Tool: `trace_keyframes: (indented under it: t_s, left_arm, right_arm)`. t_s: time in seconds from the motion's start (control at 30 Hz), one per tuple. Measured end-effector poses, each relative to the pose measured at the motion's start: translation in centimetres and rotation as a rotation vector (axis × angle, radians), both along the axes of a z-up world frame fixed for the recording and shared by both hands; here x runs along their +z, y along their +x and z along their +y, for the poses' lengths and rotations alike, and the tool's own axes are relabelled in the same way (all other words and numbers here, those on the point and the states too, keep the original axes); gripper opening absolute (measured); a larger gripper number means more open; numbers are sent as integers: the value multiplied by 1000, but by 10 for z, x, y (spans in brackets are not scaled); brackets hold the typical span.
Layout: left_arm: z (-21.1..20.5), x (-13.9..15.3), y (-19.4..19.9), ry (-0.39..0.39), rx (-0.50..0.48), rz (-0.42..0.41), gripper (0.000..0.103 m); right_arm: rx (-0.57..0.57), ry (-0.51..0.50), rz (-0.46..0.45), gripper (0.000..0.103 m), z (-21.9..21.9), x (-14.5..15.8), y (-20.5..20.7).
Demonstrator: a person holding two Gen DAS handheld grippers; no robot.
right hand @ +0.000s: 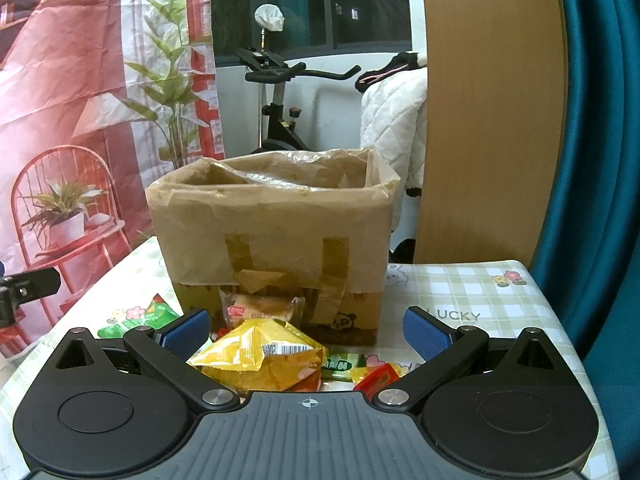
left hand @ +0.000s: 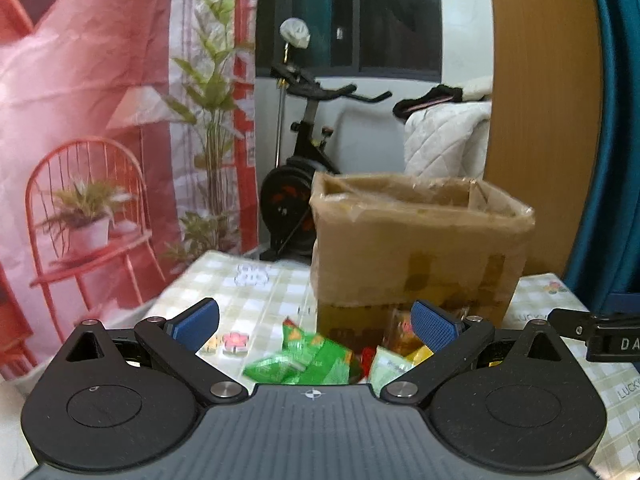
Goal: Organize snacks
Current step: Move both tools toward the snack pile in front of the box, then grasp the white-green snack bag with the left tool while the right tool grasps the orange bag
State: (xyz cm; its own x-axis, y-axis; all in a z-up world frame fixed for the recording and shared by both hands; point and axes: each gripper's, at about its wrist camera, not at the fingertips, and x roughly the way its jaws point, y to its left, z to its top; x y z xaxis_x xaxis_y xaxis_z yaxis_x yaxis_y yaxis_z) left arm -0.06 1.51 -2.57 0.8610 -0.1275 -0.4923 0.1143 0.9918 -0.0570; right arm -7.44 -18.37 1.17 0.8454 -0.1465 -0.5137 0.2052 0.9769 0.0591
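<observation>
A brown cardboard box [left hand: 416,248] with an open top stands on the checked table; it also shows in the right wrist view [right hand: 272,232]. Snack packets lie in front of it. In the left wrist view a green packet [left hand: 308,360] lies between the open fingers of my left gripper [left hand: 316,326], with yellow and red packets beside it. In the right wrist view a yellow packet [right hand: 260,356] lies between the open fingers of my right gripper [right hand: 306,330], with a clear-wrapped cake [right hand: 260,308], a red packet [right hand: 376,376] and a green packet [right hand: 158,314] nearby. Both grippers are empty.
The checked tablecloth [right hand: 472,292] covers the table. Behind it are an exercise bike [left hand: 304,160], a printed red curtain [left hand: 80,120], a wooden panel [right hand: 488,120] and a teal curtain [right hand: 600,160]. The right gripper's edge shows in the left wrist view [left hand: 600,332].
</observation>
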Motion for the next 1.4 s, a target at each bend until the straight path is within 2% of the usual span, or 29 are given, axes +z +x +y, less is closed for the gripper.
trace_keyframes:
  t_s: [0.13, 0.33, 0.5, 0.63, 0.77, 0.97, 1.23, 1.4]
  left_arm:
    - [0, -18, 1, 85, 17, -5, 103]
    - [5, -29, 9, 79, 19, 3, 103]
    - [11, -45, 19, 39, -26, -6, 102]
    - [6, -63, 17, 49, -62, -23, 102]
    - [-6, -80, 16, 62, -178, -15, 96]
    - [-21, -99, 15, 83, -339, 0, 96]
    - [-26, -118, 27, 14, -416, 80, 96]
    - [-38, -131, 24, 49, -452, 123, 97]
  right_arm:
    - [21, 0, 19, 102, 3, -20, 1]
    - [39, -52, 16, 102, 11, -43, 2]
    - [47, -71, 28, 102, 10, -60, 0]
    - [44, -67, 53, 102, 6, -73, -1]
    - [41, -33, 70, 102, 2, -83, -2]
    - [41, 5, 76, 102, -1, -91, -4]
    - [39, 46, 97, 102, -7, -104, -7]
    - [44, 56, 114, 102, -12, -114, -4]
